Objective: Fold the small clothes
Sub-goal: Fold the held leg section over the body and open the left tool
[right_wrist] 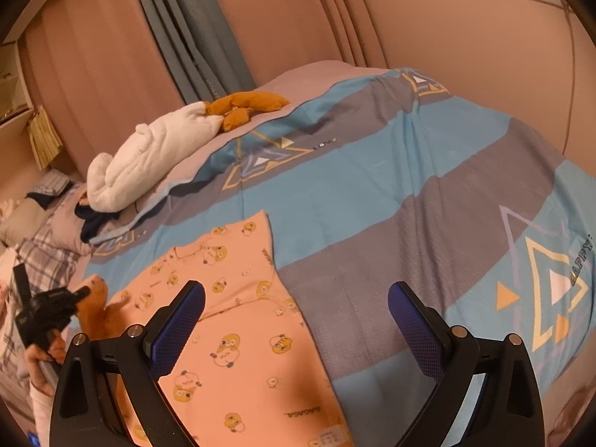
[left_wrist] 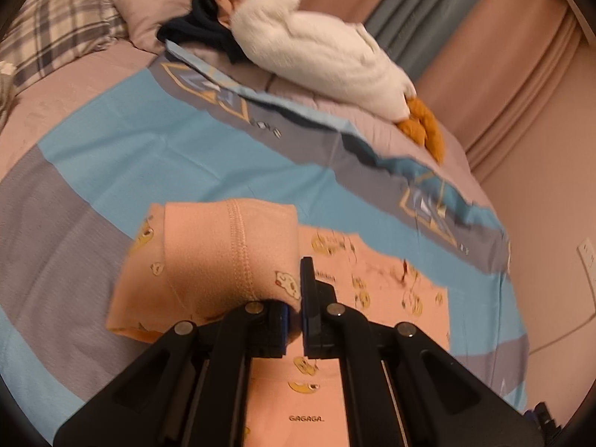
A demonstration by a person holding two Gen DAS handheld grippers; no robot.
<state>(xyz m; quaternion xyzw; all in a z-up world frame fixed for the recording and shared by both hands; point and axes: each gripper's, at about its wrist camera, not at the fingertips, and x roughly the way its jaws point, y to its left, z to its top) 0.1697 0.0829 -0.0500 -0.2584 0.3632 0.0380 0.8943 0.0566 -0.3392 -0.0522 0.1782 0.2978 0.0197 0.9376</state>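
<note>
Mid-fold on the pink garment (left_wrist: pixel 231 260)

Left gripper (left_wrist: pixel 294 313) pinches its lifted edge, carrying it over; right gripper (right_wrist: pixel 296 320) hangs wide apart, lower frame.

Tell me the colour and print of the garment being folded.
Peach-pink garment with yellow cartoon chicks; clearest in the right wrist view.

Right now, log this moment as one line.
left gripper: shut on pink garment, flap lifted | right gripper: open, above garment | bedspread: garment half folded

Striped bedspread (right_wrist: pixel 372 171) under pink garment (right_wrist: pixel 238 298), white plush goose (right_wrist: pixel 149 156), dark clothes (left_wrist: pixel 201 29)
</note>
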